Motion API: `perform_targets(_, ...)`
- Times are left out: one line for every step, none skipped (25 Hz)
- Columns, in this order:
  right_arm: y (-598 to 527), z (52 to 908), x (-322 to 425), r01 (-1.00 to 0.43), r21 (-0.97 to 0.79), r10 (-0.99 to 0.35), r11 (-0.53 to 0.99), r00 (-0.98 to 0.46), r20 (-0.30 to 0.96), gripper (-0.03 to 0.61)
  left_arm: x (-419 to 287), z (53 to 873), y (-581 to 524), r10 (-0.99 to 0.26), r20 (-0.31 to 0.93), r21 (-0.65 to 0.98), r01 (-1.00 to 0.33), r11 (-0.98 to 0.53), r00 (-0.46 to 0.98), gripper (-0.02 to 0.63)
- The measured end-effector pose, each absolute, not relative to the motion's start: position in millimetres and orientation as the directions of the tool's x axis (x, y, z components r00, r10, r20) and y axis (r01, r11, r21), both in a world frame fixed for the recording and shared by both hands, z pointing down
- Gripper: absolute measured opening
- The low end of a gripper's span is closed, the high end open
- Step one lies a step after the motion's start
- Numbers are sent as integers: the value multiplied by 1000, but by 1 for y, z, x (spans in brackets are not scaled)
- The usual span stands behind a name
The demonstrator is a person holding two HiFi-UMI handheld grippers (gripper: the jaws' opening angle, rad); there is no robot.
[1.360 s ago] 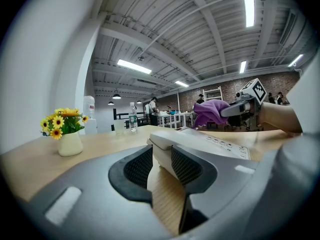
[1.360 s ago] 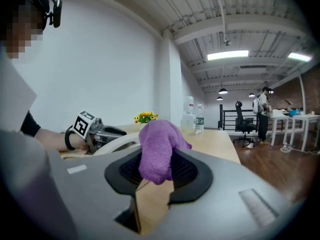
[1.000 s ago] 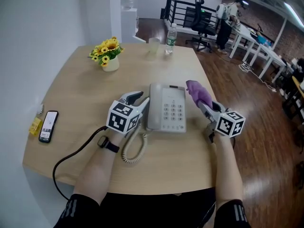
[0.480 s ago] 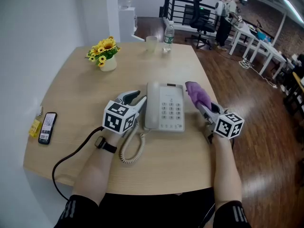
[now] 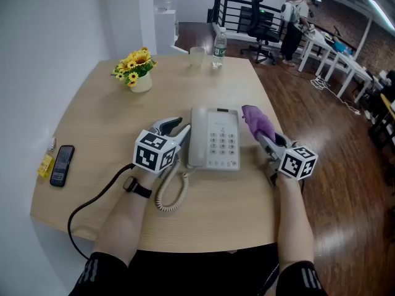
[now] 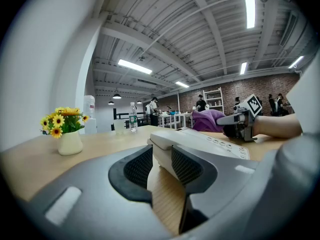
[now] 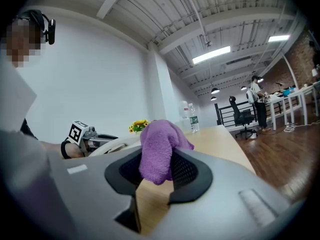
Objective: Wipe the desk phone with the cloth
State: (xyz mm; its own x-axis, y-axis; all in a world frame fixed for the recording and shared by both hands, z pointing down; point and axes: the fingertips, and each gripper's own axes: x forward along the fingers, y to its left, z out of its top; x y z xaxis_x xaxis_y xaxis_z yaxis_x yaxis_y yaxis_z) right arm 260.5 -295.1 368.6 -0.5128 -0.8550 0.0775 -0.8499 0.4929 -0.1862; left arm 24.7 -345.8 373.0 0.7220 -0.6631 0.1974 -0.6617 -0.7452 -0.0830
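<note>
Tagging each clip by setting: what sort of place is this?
Probably an open-plan office: a desk phone on a wooden table, an office chair and white desks beyond, strip lights overhead.

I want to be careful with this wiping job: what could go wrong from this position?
1. The left gripper is open beside the phone and does not hold it. The phone may slide when the cloth, held in the right gripper, pushes on it.
2. The handset only rests on the phone, so a sideways wipe could knock it off.
3. The coiled cord lies close to the left gripper and might snag.
</note>
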Motion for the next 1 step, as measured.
perform_targets(-295,369,261,-850,-186,-855,493,-513,78,123,25,373,-345,-663,197,-82,-662,-745,722,112)
